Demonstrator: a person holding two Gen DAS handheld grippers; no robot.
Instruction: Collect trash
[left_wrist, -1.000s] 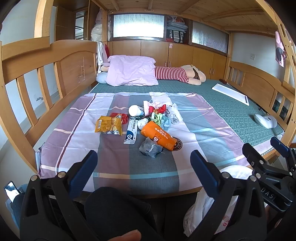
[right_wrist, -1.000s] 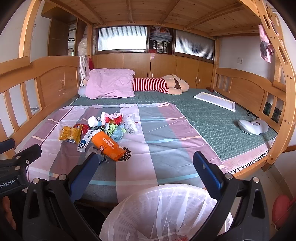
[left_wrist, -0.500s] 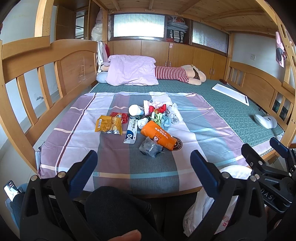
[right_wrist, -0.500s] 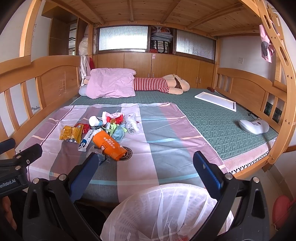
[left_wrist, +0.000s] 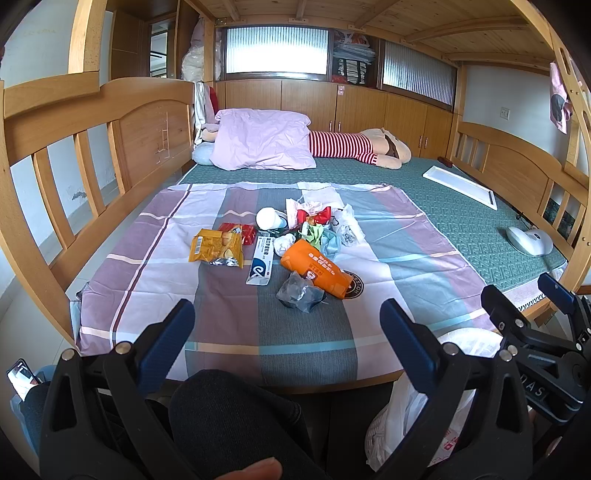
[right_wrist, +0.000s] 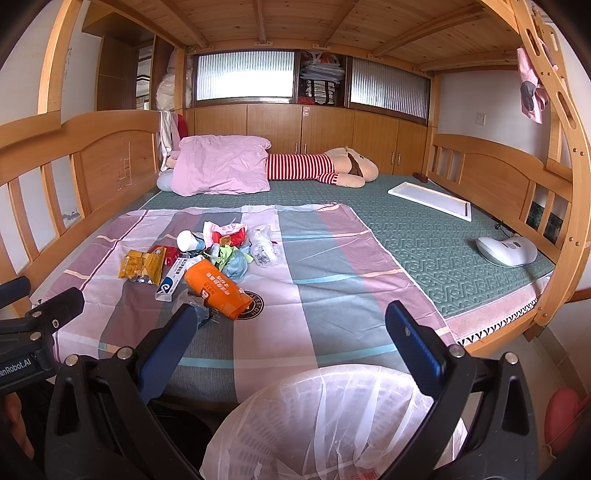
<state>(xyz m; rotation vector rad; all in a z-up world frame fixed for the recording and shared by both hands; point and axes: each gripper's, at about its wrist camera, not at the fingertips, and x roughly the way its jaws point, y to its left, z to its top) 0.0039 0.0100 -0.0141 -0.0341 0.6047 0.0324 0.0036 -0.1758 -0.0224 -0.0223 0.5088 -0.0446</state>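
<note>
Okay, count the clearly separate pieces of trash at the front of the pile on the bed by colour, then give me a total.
Yellow: 1, the yellow snack bag
White: 1, the white tube box
Orange: 1, the orange packet
Grey: 1, the grey crumpled bag
Total: 4; the heap behind is too jumbled to count.

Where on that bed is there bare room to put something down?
Free: striped sheet right of the orange packet, and green mat between sheet and white tray. Crowded: trash around the yellow snack bag.

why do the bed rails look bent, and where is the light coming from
Left wrist view: fisheye distortion bows the wooden bed rail; daylight enters through the ribbed frosted window, which is nearly blown out. Right wrist view: same curving at the edges, dark corners, soft even light on the striped sheet.
</note>
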